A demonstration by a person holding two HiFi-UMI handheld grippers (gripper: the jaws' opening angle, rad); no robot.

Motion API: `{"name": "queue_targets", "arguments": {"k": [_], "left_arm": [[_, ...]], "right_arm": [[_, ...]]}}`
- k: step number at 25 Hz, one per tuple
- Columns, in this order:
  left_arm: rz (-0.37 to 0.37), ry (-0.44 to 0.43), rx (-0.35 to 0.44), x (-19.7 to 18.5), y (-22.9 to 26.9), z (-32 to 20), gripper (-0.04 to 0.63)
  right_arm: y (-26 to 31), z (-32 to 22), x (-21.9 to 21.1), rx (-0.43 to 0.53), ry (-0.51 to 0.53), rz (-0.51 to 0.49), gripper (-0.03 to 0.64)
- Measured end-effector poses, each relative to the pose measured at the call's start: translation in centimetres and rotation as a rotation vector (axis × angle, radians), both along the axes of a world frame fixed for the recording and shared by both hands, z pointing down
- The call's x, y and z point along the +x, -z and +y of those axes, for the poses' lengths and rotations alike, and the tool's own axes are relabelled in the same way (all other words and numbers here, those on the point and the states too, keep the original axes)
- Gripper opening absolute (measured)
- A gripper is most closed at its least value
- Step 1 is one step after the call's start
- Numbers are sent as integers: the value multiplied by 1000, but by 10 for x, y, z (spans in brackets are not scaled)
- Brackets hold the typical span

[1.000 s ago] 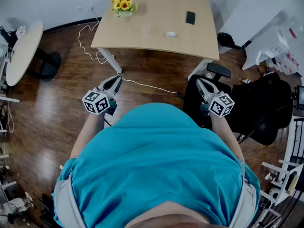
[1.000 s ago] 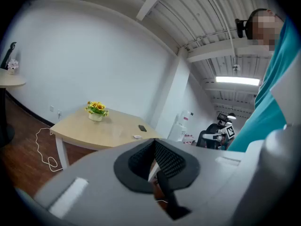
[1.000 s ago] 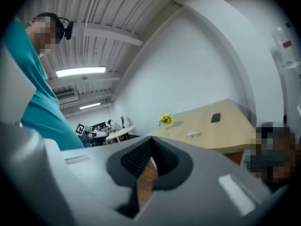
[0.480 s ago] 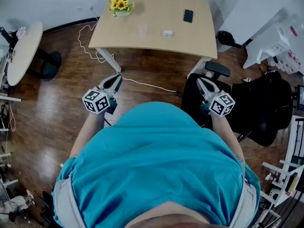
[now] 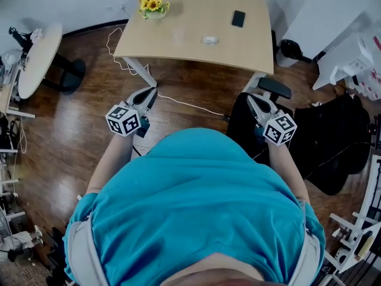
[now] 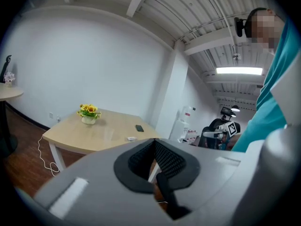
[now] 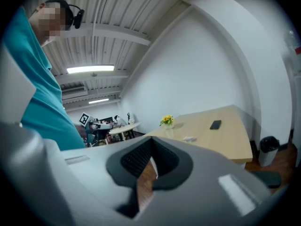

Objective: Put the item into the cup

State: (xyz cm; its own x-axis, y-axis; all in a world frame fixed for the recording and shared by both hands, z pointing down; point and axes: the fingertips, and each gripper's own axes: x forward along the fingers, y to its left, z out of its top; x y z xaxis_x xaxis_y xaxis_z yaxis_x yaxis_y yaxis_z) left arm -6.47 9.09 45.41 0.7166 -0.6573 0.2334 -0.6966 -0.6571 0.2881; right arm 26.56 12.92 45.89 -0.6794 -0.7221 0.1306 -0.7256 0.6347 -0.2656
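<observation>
A clear cup point(image 5: 178, 36) stands on the wooden table point(image 5: 196, 8) across the room. A small white item point(image 5: 210, 40) lies just to its right. Both grippers are held close to the person's body, well short of the table. My left gripper point(image 5: 149, 92) is shut with nothing in it, and its pads meet in the left gripper view point(image 6: 154, 146). My right gripper point(image 5: 252, 100) also looks shut and empty point(image 7: 151, 150). The left gripper view shows the cup point(image 6: 109, 134) and the item point(image 6: 131, 138) far off. The item point(image 7: 189, 138) shows in the right gripper view too.
On the table are a pot of yellow flowers point(image 5: 154, 6) and a black phone point(image 5: 238, 18). A black office chair point(image 5: 324, 136) stands at the right, close to my right gripper. A round white table point(image 5: 37, 61) is at the left. A white cable point(image 5: 184, 105) runs over the wooden floor.
The head view has shifted slightly. Both grippers stay in front of the body, shut and empty, and nothing on the table has moved.
</observation>
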Motion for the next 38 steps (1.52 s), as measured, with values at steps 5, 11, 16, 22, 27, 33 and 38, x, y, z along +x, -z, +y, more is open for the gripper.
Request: {"name": "queue_targets", "arguments": {"k": [5, 11, 16, 22, 27, 33, 38], "left_arm": [[-19, -22, -1, 5, -2, -15, 3], [-31, -64, 23, -29, -16, -81, 3], [-121, -186, 68, -50, -23, -141, 3], [-207, -355, 99, -39, -35, -185, 3], [-218, -403, 99, -3, -42, -217, 11], [-315, -404, 131, 78, -46, -261, 74], [-436, -391, 97, 138, -67, -296, 106]], "right_arm": [[-1, -24, -11, 5, 25, 14, 0], [-1, -82, -41, -20, -42, -2, 0], [3, -135, -74, -55, -130, 4, 0], [3, -181, -93, -100, -187, 50, 0], [-4, -205, -76, -118, -187, 55, 0], [-19, -246, -16, -98, -120, 49, 0], [-29, -287, 11, -87, 23, 63, 0]]}}
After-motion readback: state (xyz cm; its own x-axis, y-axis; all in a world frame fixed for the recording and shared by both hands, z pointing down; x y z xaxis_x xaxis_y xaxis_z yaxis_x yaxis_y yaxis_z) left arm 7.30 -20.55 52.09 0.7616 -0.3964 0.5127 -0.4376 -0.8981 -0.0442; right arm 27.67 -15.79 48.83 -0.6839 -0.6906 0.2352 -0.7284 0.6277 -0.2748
